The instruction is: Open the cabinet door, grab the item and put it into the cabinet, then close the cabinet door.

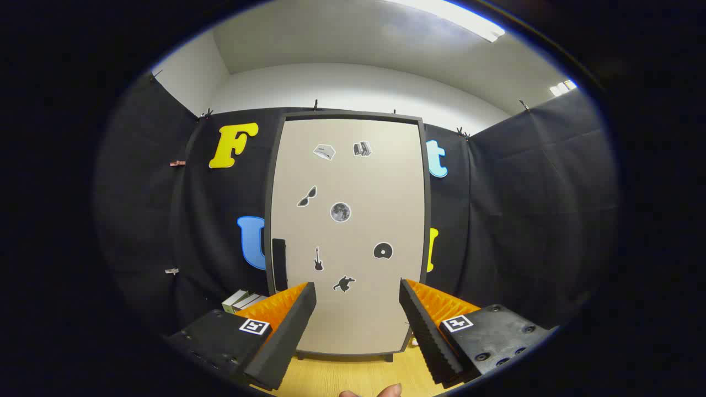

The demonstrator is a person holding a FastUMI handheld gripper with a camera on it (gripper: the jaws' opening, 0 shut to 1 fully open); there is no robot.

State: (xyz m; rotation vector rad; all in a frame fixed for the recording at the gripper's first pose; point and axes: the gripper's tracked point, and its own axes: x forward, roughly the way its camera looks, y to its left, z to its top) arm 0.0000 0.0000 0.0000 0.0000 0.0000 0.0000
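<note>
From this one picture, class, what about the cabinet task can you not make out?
- Cabinet interior: hidden by its shut door.
- Items left of the cabinet: partly hidden by one finger of the open gripper, too small to identify.
- Door handle: dark on the door's left edge, shape unclear.

boxes (244,301): partly hidden behind left finger; kind unclear. fingertips (380,392): cut off at the bottom edge. cabinet door (347,237): lower corners covered by gripper (357,295) fingers, spread apart.

closed cabinet door (353,231) ahead, blocking entry
</note>
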